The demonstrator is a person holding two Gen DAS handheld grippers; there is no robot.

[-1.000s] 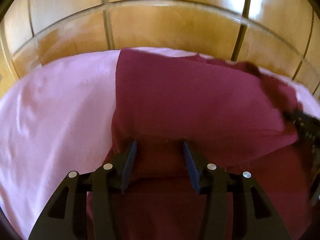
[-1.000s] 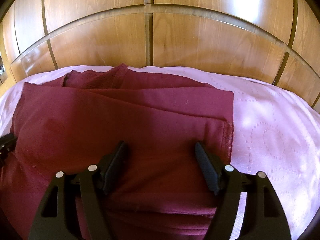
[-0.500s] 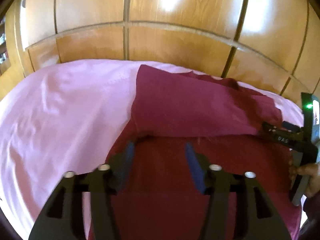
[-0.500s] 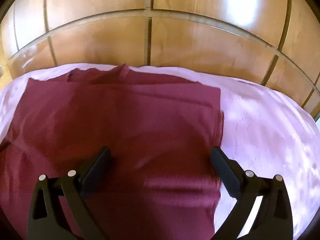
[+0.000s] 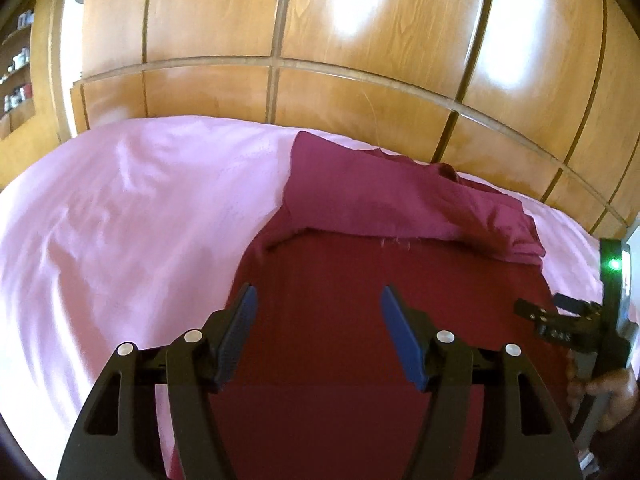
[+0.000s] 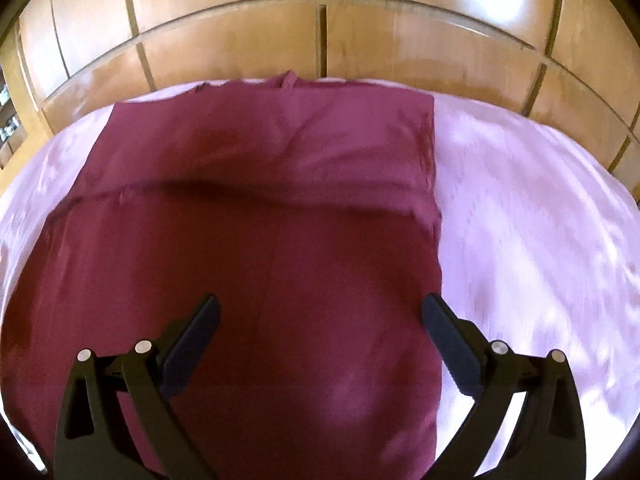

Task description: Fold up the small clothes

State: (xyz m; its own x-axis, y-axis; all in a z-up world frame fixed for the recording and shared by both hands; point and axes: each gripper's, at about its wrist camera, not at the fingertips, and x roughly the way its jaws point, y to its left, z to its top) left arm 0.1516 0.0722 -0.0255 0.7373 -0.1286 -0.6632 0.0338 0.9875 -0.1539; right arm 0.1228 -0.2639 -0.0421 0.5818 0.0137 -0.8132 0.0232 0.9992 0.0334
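A maroon garment (image 5: 400, 208) lies on the pink bedsheet (image 5: 120, 220), its far part folded over toward me, with a frayed edge across the middle. My left gripper (image 5: 318, 294) hovers open above the near, flat part, with nothing between its blue pads. In the right wrist view the garment (image 6: 260, 200) fills the middle. My right gripper (image 6: 320, 300) stands wide open over it near its right edge, holding nothing. The right gripper (image 5: 560, 324) also shows at the far right of the left wrist view, with a hand (image 5: 608, 392) on its handle.
A wooden wardrobe front (image 5: 360, 40) rises right behind the bed. Shelves with small items (image 5: 16, 72) sit at the far left. Bare pink sheet (image 6: 540, 220) spreads to the right of the garment and to its left.
Both grippers have drawn back from the folded flap toward the near side, their jaws standing wider. The flap now lies flat on the garment, and more of the bed is in view.
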